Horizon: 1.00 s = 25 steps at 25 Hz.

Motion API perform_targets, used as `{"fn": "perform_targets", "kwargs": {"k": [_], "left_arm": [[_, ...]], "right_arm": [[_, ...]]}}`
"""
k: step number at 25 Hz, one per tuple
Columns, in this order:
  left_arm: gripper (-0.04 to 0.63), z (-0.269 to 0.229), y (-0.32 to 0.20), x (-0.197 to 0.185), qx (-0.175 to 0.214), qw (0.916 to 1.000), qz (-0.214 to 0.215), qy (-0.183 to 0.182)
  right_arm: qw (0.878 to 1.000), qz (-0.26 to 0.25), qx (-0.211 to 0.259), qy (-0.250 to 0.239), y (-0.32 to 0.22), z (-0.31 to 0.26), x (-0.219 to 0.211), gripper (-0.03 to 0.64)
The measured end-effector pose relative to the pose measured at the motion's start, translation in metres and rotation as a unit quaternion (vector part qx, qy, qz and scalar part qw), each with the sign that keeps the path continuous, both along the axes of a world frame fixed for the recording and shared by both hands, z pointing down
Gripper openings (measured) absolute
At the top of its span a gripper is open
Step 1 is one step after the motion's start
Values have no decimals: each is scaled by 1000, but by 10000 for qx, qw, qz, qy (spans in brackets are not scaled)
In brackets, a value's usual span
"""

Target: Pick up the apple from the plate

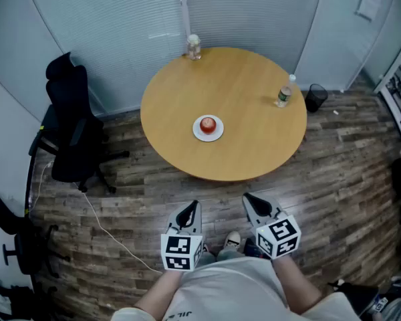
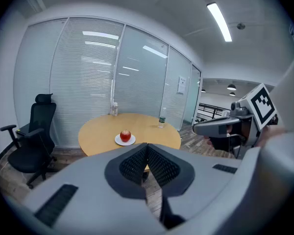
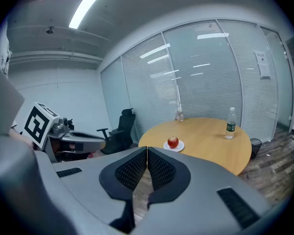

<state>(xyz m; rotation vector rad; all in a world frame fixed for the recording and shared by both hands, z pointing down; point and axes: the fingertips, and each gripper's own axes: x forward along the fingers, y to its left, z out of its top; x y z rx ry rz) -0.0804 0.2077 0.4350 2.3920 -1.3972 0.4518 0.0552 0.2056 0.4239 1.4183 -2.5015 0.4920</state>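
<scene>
Before table — left tool, right tool tilted slightly down | both pressed together, empty

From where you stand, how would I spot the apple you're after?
Find the round wooden table before the glass wall. Toward its near side sits a white plate holding the red apple. The only neighbours, two clear bottles, stand at the table's rim.

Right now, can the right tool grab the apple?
Probably not yet. The right tool hangs over the floor, short of the table, with its jaws shut. Nothing stands between it and the apple on its plate, so stepping closer and opening should do.
</scene>
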Motion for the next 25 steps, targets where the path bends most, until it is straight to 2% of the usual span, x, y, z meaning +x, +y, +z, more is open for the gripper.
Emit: {"fn": "perform_targets", "kwargs": {"k": [15,19,25], "left_arm": [[3,2,-1,8,-81,9999,-71,-26],[3,1,-8,13,-35,9998,-178,-49],[3,-5,-18,21,93,9989,-462,29]], "right_arm": [[9999,26,-88,-101,-4,6,16,32],[9996,-1,-112,-254,-11,8,25,32],[9995,-231,-136,-192,-22,8,40,32]]}}
